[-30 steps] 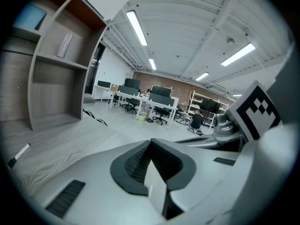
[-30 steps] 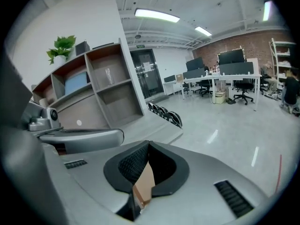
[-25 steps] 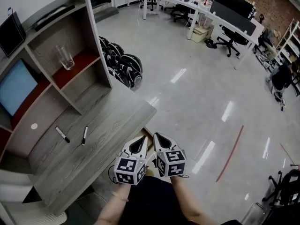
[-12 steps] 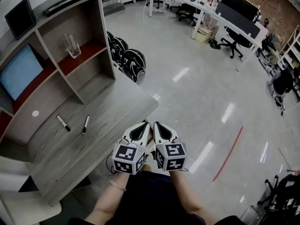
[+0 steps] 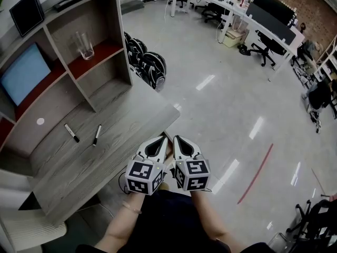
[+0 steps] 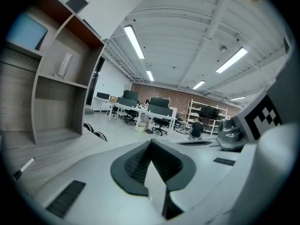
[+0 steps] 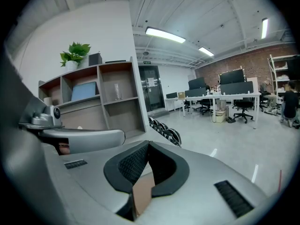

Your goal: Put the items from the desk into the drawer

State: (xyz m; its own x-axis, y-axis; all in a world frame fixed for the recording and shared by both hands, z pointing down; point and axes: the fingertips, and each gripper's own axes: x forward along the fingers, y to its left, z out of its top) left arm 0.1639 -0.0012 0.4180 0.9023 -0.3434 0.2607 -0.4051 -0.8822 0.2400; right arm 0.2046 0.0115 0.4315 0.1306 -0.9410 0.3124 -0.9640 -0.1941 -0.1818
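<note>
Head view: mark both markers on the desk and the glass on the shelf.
Picture-left marker (image 5: 71, 133): head view, middle of its barrel.
Picture-right marker (image 5: 97, 135): head view, middle of its barrel.
Glass (image 5: 84, 46): head view, middle of its side wall.

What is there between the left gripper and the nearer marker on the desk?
In the head view, only bare desk lies between the left gripper and that marker.

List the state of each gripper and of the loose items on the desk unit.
Left gripper: shut, empty, off the desk's edge.
Right gripper: shut, empty, beside the left one.
Left marker: lying flat on the desk, untouched.
Right marker: lying flat on the desk, apart from the other.
Glass: upright on the red shelf, looks empty.
</note>
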